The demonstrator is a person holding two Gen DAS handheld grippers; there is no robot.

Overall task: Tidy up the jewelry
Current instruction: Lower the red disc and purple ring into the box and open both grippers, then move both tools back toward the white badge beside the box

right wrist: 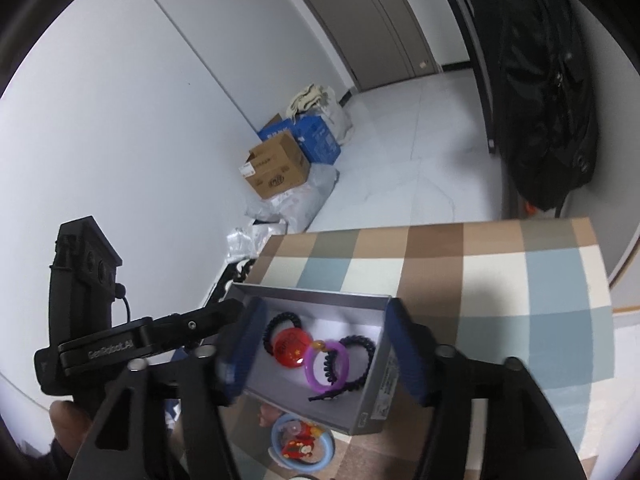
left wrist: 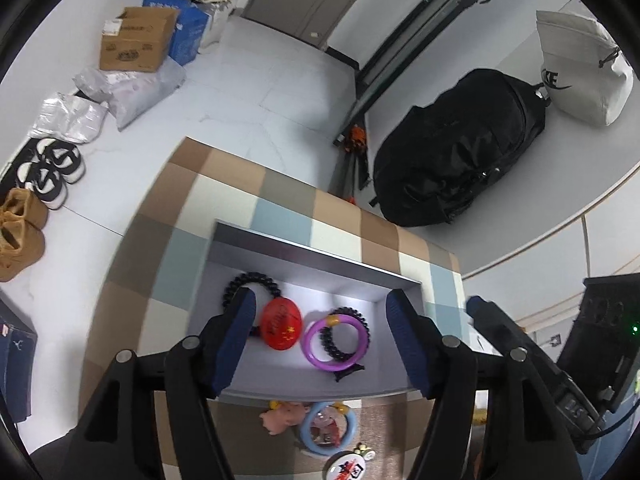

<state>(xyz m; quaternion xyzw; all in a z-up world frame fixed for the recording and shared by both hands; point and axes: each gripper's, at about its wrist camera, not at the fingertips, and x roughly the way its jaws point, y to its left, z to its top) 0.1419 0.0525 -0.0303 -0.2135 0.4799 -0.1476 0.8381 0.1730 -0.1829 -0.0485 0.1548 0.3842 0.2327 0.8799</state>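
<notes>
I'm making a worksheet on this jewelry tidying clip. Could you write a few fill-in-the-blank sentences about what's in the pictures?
1. The purple ring lies inside the grey ____.
2. The red oval charm sits to the ____ of the purple ring in the left wrist view.
3. The blue ring lies ____ the box, on the checked cloth.
4. Both the left gripper and the right gripper are ____.

Missing words: box; left; outside; open

The grey box (left wrist: 304,256) looks like matt card, its walls smooth. In it, the red charm (left wrist: 280,329) is glossy plastic, catching a highlight; at its 3 o'clock the purple bangle (left wrist: 335,344) is smooth, translucent-looking plastic. The black bead bracelet (left wrist: 250,280) shines faintly (material unclear). The checked tablecloth (left wrist: 280,192) is soft matt cloth. The gripper pads (left wrist: 236,344) look ribbed blue rubber.
</notes>
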